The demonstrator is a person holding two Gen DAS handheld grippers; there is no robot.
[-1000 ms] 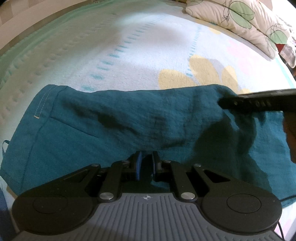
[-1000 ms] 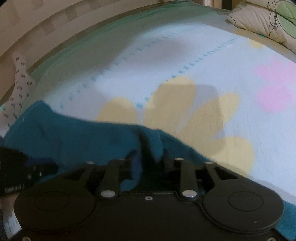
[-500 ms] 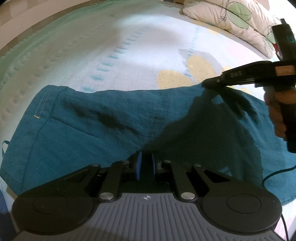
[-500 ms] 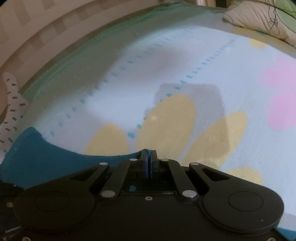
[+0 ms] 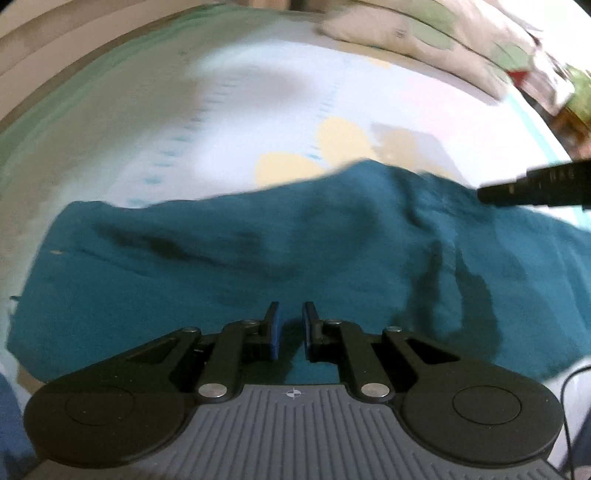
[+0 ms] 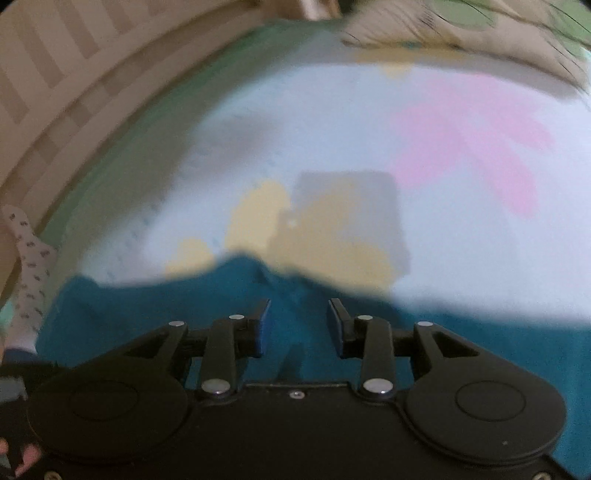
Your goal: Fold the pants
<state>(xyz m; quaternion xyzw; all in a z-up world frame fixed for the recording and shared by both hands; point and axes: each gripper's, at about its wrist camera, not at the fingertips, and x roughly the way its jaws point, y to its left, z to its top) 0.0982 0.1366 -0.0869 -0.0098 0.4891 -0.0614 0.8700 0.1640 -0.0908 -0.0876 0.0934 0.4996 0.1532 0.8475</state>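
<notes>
Pants (image 5: 280, 258): teal, spread crosswise over the bed (image 5: 258, 118), filling the middle band of the left wrist frame; cloth rumpled, with a raised fold toward the centre right. In the right wrist frame the same garment fills the lower half.

Left tool (image 5: 291, 328): lower centre of frame, blue pads a narrow gap apart, nothing between them, pants beneath.

Right tool (image 6: 299, 326): lower centre of frame, pads set wider apart, holding nothing, over the pants; also visible as a dark bar at the right edge of the left wrist frame.

Bed cover: pale, yellow and pink flower print. Pillow (image 5: 406, 33): upper right, blurred.
</notes>
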